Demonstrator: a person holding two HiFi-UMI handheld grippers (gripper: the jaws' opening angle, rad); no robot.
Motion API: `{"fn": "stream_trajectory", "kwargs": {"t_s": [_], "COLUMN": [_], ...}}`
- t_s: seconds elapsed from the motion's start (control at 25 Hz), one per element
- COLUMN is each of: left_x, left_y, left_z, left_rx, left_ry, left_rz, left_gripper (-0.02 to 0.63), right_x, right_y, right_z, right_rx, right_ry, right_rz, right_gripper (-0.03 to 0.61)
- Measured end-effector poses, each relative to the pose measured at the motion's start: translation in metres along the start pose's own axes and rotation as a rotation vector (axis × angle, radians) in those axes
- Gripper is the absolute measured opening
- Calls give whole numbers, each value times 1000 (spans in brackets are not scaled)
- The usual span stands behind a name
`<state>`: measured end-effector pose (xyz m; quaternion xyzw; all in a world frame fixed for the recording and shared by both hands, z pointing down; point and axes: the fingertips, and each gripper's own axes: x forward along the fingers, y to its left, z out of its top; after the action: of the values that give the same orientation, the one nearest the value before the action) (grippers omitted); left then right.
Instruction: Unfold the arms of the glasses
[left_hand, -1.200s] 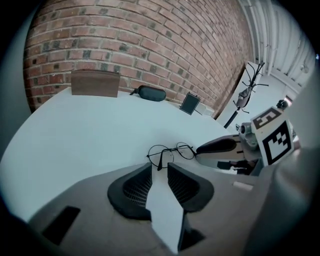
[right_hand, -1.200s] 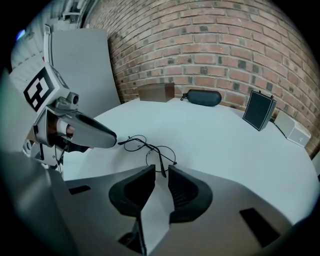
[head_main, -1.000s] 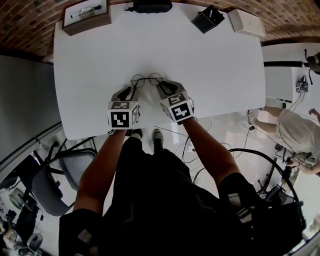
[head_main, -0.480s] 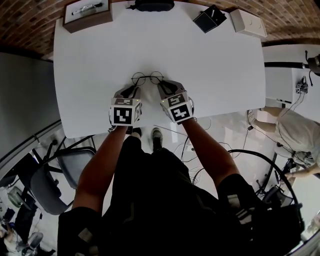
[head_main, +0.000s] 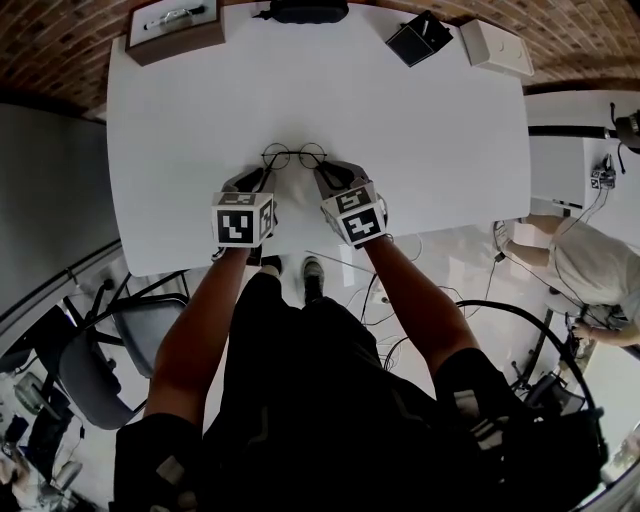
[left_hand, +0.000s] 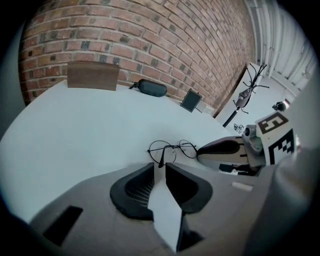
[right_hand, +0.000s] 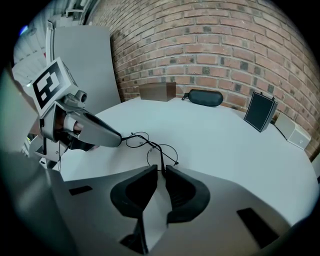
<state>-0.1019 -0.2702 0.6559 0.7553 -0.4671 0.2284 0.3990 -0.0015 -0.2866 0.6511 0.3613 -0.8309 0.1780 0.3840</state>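
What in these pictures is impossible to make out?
- Black case: head view, cut off by the top edge.
- Item in or on the brown box: head view, too small; left gripper view shows only the box's side.
- Bystander: head view, cut off by the right edge.

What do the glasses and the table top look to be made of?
The glasses: thin dark wire, probably metal, round rims with see-through lenses. The table: smooth matt white top, likely laminate or painted board; no grain shows.
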Motion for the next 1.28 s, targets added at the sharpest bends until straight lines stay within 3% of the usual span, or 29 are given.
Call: {"fn": "stream_trajectory", "kwargs": {"t_s": [0.36, 0.44, 0.56, 1.0, 1.28], "left_x": [9, 10, 9, -8, -23], "left_y": [-5, -5, -6, -21, -37], "left_z": [4, 3, 1, 6, 18], "left_rx": [100, 122, 123, 100, 148], "left_ry": [22, 29, 30, -60, -121], "left_rz": [-7, 1, -9, -38, -49], "left_gripper": [71, 37, 35, 32, 30], "right_x": [1, 1, 0, -17, -35], "right_y": [-1, -2, -3, 3, 20], "right_z": [1, 0, -1, 13, 28], "right_rx": [-10, -10, -14, -62, -104], "right_ry": [4, 7, 11, -72, -146], "right_rz": [9, 8, 4, -34, -24], "right_gripper": [39, 29, 28, 26, 20]}}
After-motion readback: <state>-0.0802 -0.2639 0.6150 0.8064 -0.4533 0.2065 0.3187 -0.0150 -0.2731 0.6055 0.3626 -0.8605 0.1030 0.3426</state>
